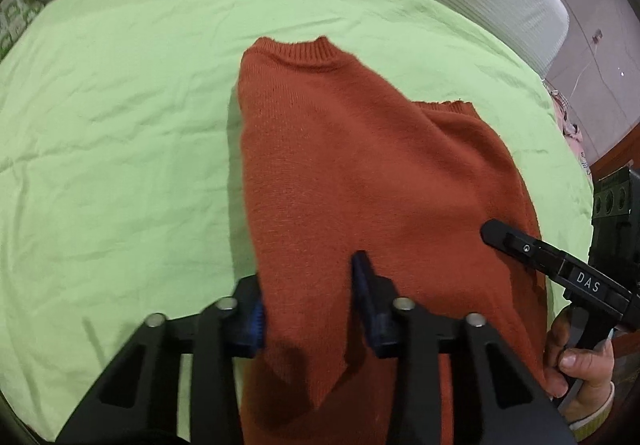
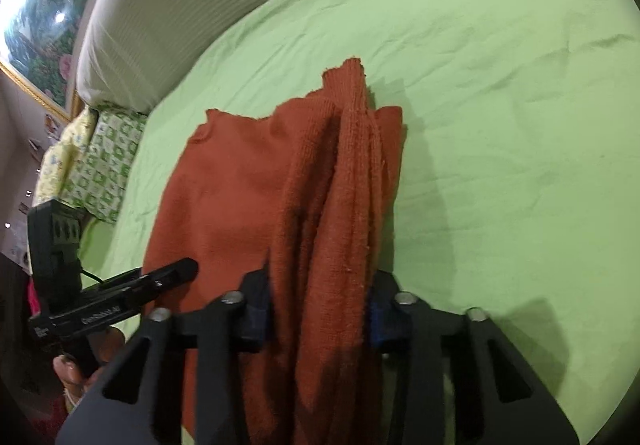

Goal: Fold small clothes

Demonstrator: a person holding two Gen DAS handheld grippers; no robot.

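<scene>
Scene: a rust-orange sweater (image 1: 360, 165) lies lengthwise on a bed under a green sheet (image 1: 120, 125), collar at the far end, hem at the near edge; a white pillow (image 2: 168, 25) sits beyond it.

Left tongs (image 1: 308, 309): clenched on a fold of knit at the sweater's near left corner; cloth fills the gap between the blue pads and hangs below them.

Right tongs (image 2: 320, 309): clenched on a thick bunch of ribbed knit at the near right side, several layers gathered into upright pleats between the pads.

Person: a hand (image 1: 576, 357) wraps the right tool's grip, seen at the right edge of the left camera's view.

Position: the far half rests flat on the sheet; the near end is pinched and raised by both tongs, which stand near each other across the hem.

Handling: judged light, soft and limp, with no stiffness of its own; unsupported parts will sag and drag. The fuzzy knit should grip the pads rather than slip, though it may stretch under a hard pull.

Where to hold: the two hem corners, kept level and evenly spread, look best; the ribbed edge is firmer than the body.

Risk: the right bunch holds more layers than the left, so the fold may land lopsided.
</scene>
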